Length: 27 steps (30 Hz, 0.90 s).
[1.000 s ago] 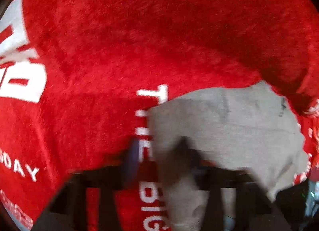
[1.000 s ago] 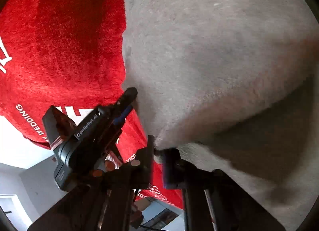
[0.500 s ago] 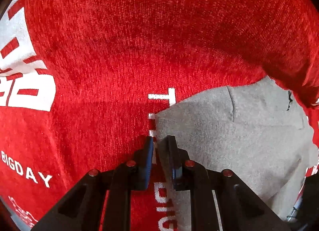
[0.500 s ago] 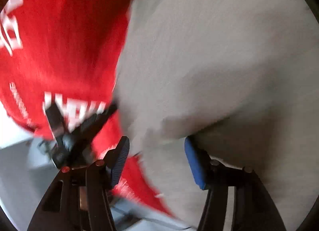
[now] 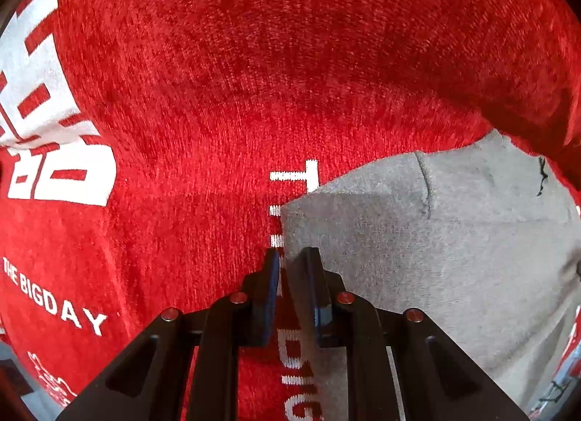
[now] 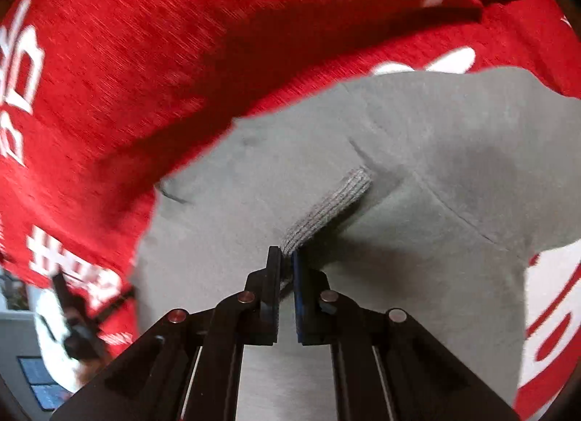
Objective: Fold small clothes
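My left gripper (image 5: 289,257) pinched the left edge of the small gray garment (image 5: 417,257). My right gripper (image 6: 285,256) was clamped on its ribbed cuff (image 6: 326,208), which pointed far and right. The garment lay on a fuzzy red cloth (image 5: 254,76) with white words. I could not tell its long way. A bit of gray room (image 6: 21,334) showed at the near left.

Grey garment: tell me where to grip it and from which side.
Grip the grey garment by its ribbed cuff, from the free end nearest the camera. It stands up off the cloth, thin enough to pinch; the right gripper already has it.
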{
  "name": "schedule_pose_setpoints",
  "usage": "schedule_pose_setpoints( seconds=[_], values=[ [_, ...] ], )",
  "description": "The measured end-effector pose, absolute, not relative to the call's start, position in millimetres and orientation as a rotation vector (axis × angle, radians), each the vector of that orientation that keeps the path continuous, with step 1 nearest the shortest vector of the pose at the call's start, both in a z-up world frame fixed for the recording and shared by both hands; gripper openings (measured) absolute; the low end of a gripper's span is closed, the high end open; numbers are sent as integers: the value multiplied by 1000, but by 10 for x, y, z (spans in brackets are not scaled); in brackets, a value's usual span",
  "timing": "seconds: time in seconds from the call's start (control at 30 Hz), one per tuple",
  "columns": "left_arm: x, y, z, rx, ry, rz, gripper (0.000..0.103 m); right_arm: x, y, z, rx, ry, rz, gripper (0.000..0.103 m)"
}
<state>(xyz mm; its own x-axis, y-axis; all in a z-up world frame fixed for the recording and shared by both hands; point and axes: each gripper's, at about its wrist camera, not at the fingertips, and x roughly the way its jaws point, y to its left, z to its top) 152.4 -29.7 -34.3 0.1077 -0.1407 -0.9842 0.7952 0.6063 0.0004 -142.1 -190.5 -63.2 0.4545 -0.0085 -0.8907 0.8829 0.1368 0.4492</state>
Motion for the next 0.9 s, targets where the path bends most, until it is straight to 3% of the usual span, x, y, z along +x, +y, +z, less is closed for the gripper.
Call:
schedule_pose_setpoints(
  seconds=[0.1,0.3,0.53,0.9],
  values=[
    [1447,-325,-337,645,1281,-748,18,-1851,-1897,-789,1336,966,-879,6],
    [1305,-295,-132,642,1286,-734,18,-2238,-1919,-573,1306,944,-944,7],
    [712,-349,125,686,1276,-831,18,-1775,-2035,-305,1125,934,-853,8],
    [357,-262,-21,696,1277,-800,18,-1803,-2154,-732,1151,1059,-864,8]
  ],
)
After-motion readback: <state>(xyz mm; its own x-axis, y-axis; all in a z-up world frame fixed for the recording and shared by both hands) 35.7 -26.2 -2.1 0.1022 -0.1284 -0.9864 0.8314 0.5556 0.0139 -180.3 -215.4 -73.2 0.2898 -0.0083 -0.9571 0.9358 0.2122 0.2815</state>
